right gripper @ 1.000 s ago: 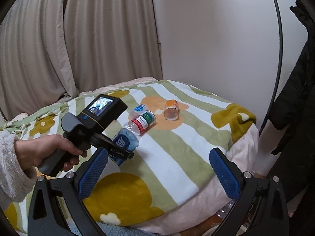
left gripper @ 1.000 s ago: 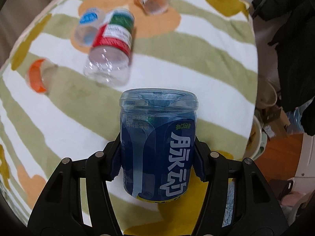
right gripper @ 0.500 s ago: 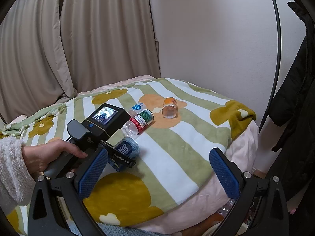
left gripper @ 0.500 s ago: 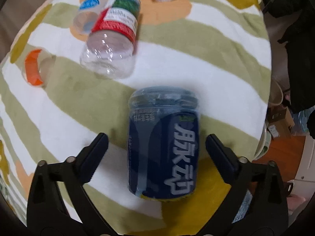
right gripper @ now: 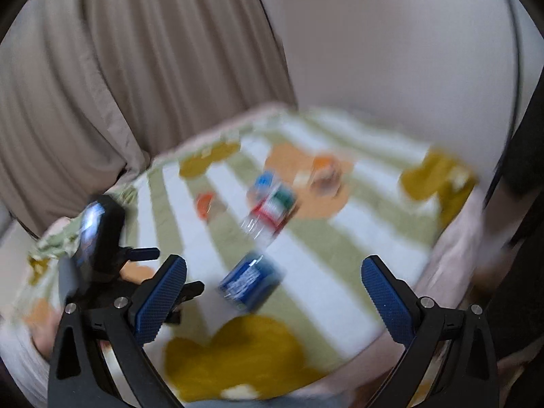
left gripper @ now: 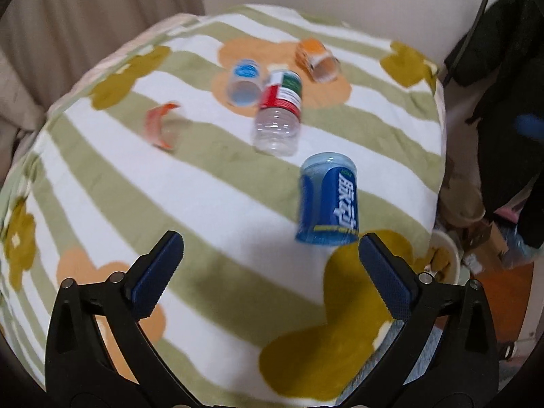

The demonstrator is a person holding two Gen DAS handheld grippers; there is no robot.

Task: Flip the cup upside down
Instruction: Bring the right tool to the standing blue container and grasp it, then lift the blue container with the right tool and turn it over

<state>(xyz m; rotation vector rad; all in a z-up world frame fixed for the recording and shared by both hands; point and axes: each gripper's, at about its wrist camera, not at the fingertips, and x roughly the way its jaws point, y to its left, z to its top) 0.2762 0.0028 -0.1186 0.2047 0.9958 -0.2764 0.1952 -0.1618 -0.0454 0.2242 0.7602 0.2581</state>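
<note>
The blue cup (left gripper: 328,200) with white lettering stands free on the striped blanket (left gripper: 204,204), closed end up and open rim down. My left gripper (left gripper: 270,275) is open and empty, drawn back from the cup, which sits ahead and to the right, just beyond the right fingertip. The right wrist view is blurred by motion. There the same blue cup (right gripper: 250,280) shows between and beyond the fingers of my right gripper (right gripper: 273,295), which is open and holds nothing.
Several other cups lie on their sides farther back: a red-and-green labelled clear one (left gripper: 278,112), a blue-labelled one (left gripper: 243,83), an orange one (left gripper: 318,59) and an orange-red one (left gripper: 161,125). The blanket's edge drops off at the right. Dark clothes (left gripper: 503,102) hang beyond it.
My left gripper opened, let go of the blue cup and drew back and up from it. The cup stays standing on the blanket. The right gripper's view has swung and blurred.
</note>
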